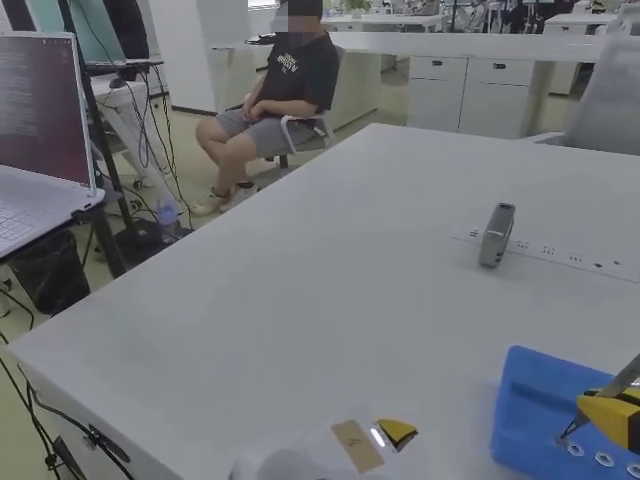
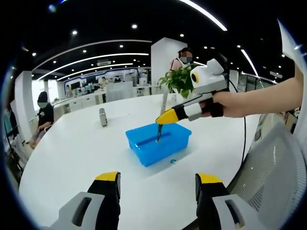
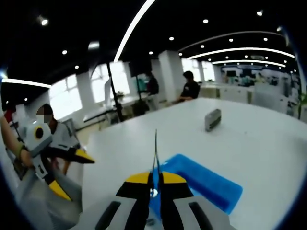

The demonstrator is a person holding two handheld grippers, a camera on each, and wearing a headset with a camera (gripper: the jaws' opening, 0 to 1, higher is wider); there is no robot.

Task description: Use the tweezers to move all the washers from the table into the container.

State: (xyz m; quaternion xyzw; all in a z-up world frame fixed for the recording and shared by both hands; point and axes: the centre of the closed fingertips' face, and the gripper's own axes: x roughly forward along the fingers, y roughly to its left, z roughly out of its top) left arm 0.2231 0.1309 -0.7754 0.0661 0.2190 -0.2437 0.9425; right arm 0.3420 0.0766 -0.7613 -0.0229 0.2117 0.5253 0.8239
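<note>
1. Holds left gripper (image 2: 158, 184) low over near edge of white surface (image 2: 72, 143), fingers spread wide apart, nothing between them.
2. Clamps tweezers (image 3: 156, 148) in right gripper (image 3: 154, 179), fingers pressed together on the handle end.
3. Points tweezers tips down into blue container (image 2: 148, 146) standing on surface.
4. In head view, shows washers (image 1: 603, 459) as small rings on container's blue floor, just beside tweezers tip.
5. In left gripper view, shows one small ring (image 2: 173, 161) on surface just beside container's front wall; cannot tell if washer.
6. Has small grey device (image 1: 496, 235) upright well behind container, by inset socket strip (image 1: 550, 250).
7. Catches seated person (image 1: 280, 90) and laptop (image 1: 30, 150) in background.
</note>
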